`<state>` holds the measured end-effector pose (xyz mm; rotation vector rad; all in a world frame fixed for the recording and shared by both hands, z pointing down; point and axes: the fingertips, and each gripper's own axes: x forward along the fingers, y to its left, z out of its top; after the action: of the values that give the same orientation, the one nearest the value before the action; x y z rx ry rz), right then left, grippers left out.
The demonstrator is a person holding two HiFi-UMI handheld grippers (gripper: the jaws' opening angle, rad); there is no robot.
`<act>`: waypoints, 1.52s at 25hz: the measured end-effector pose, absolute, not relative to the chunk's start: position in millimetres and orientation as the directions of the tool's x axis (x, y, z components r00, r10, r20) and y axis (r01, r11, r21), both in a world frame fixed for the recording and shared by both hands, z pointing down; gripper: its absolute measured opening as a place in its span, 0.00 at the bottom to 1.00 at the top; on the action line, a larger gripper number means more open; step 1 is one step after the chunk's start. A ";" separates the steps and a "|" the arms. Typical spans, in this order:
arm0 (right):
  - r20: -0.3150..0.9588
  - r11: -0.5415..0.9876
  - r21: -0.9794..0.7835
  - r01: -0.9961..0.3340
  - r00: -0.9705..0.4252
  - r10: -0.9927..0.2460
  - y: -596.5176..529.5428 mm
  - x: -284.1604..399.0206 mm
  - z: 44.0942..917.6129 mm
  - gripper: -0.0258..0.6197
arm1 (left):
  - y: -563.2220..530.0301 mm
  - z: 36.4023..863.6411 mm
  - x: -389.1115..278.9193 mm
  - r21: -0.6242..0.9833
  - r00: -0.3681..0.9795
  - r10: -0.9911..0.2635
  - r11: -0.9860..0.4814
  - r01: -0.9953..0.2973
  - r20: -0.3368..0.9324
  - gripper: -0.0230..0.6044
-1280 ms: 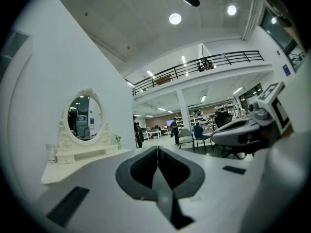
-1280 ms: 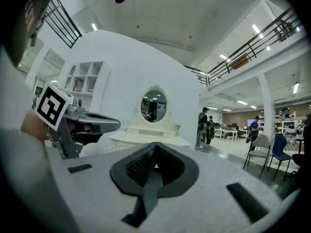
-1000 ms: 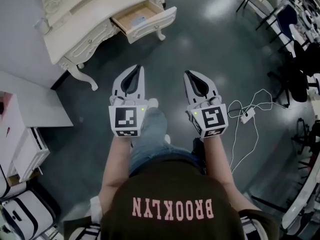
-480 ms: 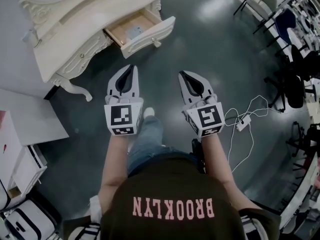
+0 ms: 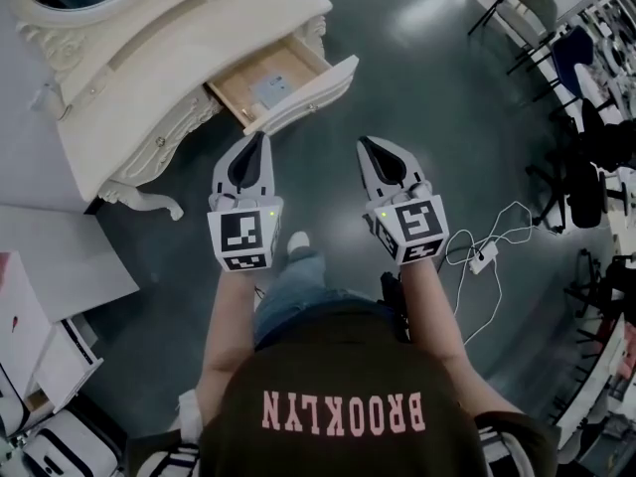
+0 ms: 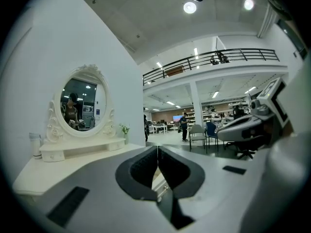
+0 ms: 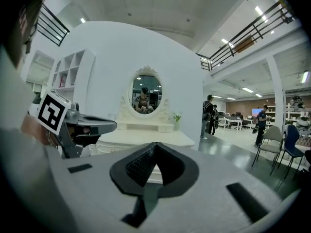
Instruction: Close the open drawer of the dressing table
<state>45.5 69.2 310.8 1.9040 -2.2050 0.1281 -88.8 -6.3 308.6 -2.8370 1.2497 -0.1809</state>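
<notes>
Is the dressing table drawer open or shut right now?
Open. The drawer sticks out from the dressing table, its wooden inside exposed to the head view.

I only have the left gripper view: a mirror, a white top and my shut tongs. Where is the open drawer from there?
Observer: In the head view the drawer is pulled out of the dressing table, and the left gripper points at its front panel. I cannot tell if they touch.
Operator: Anything inside it?
Observer: One small flat grey thing lies on its wooden bottom.
Operator: And the other gripper?
Observer: The right gripper hovers over the floor, off to the side of the drawer, tongs shut.
</notes>
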 end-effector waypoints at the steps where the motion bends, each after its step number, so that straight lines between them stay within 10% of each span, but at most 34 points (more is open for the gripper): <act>1: 0.227 0.155 0.075 -0.985 -0.135 -0.964 58.0 46.2 311.9 0.03 | -15.9 311.4 -88.0 -0.077 0.669 -0.737 -0.676 -0.733 0.098 0.04; 38: 0.404 0.408 0.054 -0.911 -0.354 -0.843 -148.2 121.6 401.6 0.03 | -168.2 421.5 -44.2 0.011 0.441 -0.826 -0.467 -0.884 0.350 0.04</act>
<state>121.6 -148.2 401.6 1.5093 -2.3009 0.2546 -44.2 -168.2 421.5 -2.8260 1.6984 -0.5004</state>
